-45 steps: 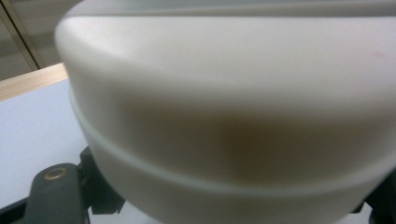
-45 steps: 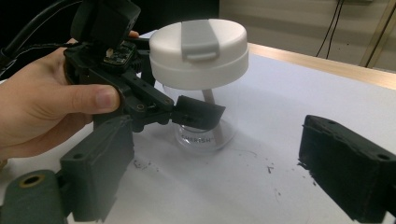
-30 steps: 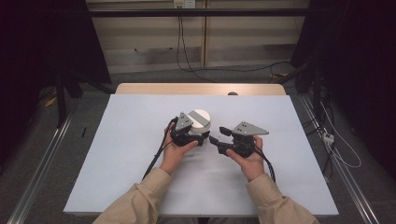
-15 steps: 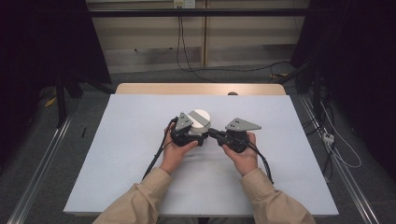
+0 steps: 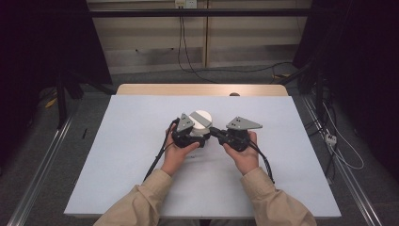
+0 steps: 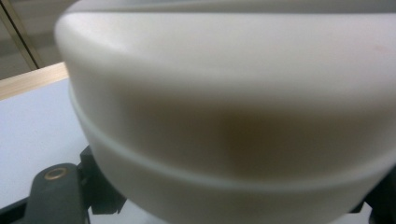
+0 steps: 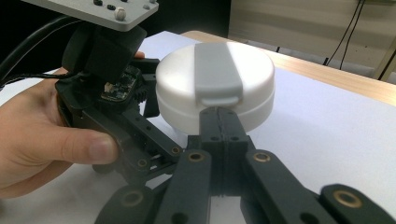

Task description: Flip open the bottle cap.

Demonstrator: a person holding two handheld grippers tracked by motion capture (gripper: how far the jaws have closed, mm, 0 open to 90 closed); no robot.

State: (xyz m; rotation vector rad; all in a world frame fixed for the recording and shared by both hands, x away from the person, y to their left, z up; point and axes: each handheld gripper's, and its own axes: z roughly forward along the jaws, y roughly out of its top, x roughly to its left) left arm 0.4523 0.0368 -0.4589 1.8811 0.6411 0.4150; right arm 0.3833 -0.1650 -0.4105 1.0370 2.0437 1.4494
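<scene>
The white worktop (image 5: 141,169) carries one thing of note: a round white container (image 5: 201,123) with a grey latch strap across its lid, sitting between the two tools and just beyond the hands.

The left tool (image 5: 197,137) has the container in its grasp. In the left gripper view the white wall (image 6: 233,116) presses close against the camera, with a black jaw showing at each lower corner, so the jaws look clamped on the body from either side.

The right tool (image 7: 219,122) has its jaws pressed together into a single narrow tip, and that tip sits just under the grey latch tab (image 7: 217,99) at the front of the lid, touching or very nearly so.

The step in hand looks like opening the container: one tool steadies it while the other works at the latch. The next move probably calls for lifting or prying the tab upward with the closed tip, while the left tool keeps a firm hold so the container does not slide or tip.

The container is smooth, squat and rounded, with a seam where lid meets base.
</scene>
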